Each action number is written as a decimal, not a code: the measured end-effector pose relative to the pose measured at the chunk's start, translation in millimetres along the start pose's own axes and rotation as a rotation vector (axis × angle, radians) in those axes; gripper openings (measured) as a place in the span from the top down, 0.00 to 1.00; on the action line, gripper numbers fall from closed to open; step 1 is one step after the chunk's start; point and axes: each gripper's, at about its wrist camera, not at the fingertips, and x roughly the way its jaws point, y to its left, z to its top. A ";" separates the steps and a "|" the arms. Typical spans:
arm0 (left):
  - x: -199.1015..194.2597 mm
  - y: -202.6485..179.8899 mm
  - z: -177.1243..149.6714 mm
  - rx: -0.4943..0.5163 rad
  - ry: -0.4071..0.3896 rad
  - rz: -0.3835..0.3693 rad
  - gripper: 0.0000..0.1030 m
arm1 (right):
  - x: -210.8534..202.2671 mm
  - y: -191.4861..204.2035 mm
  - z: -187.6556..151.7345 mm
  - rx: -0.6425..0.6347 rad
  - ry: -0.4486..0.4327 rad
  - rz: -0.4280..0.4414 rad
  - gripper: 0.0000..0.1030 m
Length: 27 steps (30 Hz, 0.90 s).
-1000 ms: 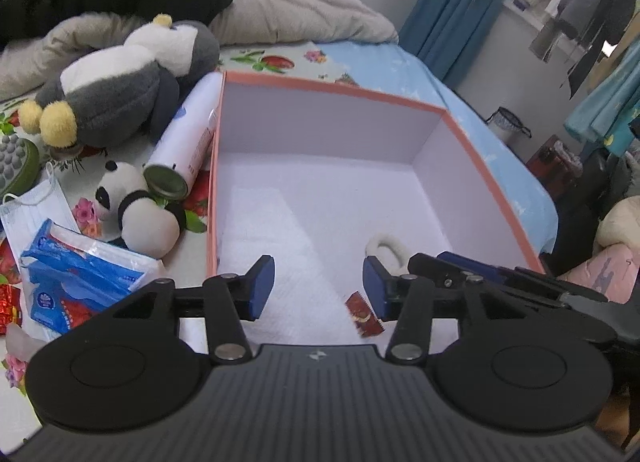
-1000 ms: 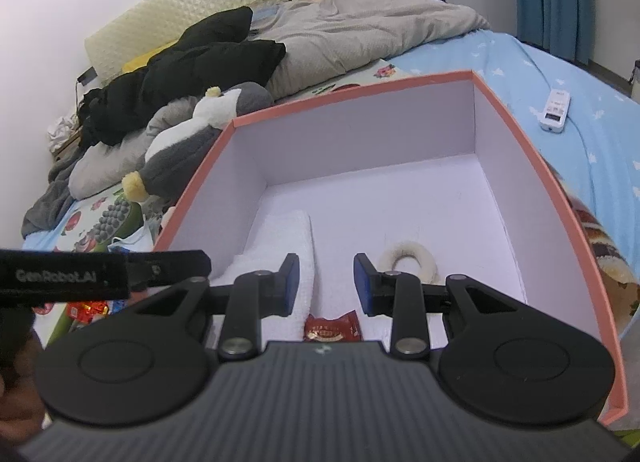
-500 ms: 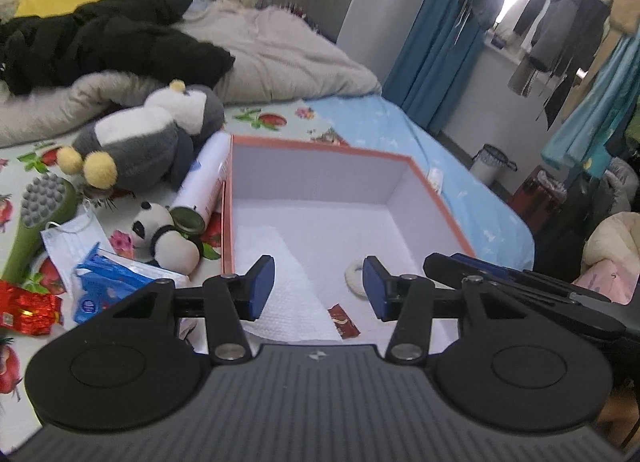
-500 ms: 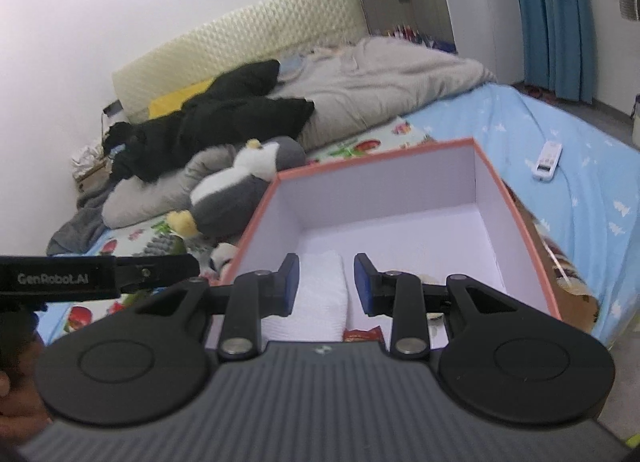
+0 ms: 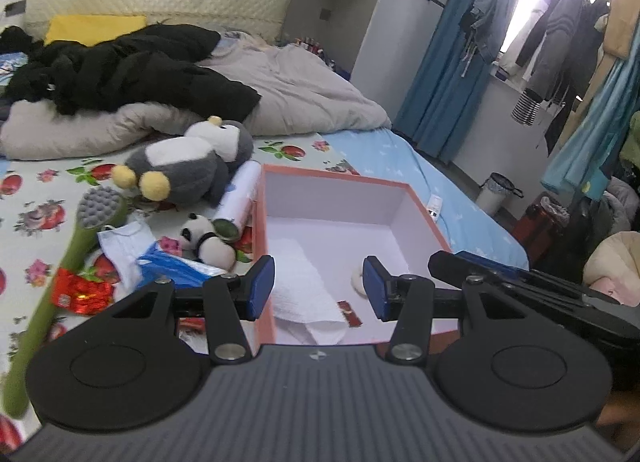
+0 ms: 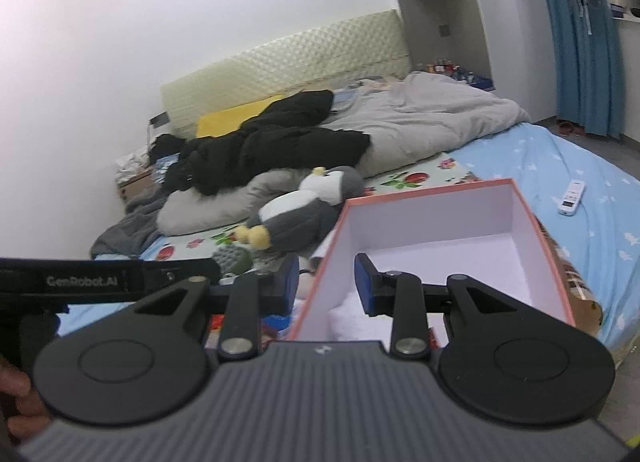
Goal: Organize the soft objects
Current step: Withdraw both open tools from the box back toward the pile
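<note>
An orange-rimmed box [image 5: 416,197] with a white inside sits on the bed. In it lie a folded white towel [image 5: 304,294], a white ring [image 5: 358,282] and a small red packet [image 5: 349,313]. My left gripper [image 5: 318,288] hovers above the box's near edge, open, with nothing between its blue pads. My right gripper [image 6: 326,284] is also open and empty, above the box's [image 6: 528,221] left near corner. Left of the box lie a grey penguin plush [image 5: 188,165], a small panda plush [image 5: 204,240] and a white spray can [image 5: 236,199]. The penguin [image 6: 304,209] shows in the right wrist view too.
A green massage brush [image 5: 76,246], a face mask [image 5: 120,242], a blue tissue pack [image 5: 172,266] and red wrappers [image 5: 82,294] lie at the left. A grey duvet [image 5: 296,89] and black clothes [image 5: 132,69] cover the bed's far end. A white remote [image 6: 572,197] lies right of the box.
Both grippers have risen and drawn back from the box, which now looks smaller and lower in both views. Their jaws kept the same gaps. The box's contents have not moved.
</note>
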 end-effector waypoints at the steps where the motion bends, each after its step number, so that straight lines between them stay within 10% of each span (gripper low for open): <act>1: -7.0 1.1 -1.4 -0.004 -0.004 0.005 0.47 | -2.9 3.1 -0.7 -0.002 0.001 0.009 0.66; 27: -119.8 64.9 -81.3 -0.168 -0.047 0.189 0.47 | -15.9 95.7 -49.3 -0.153 0.137 0.225 0.66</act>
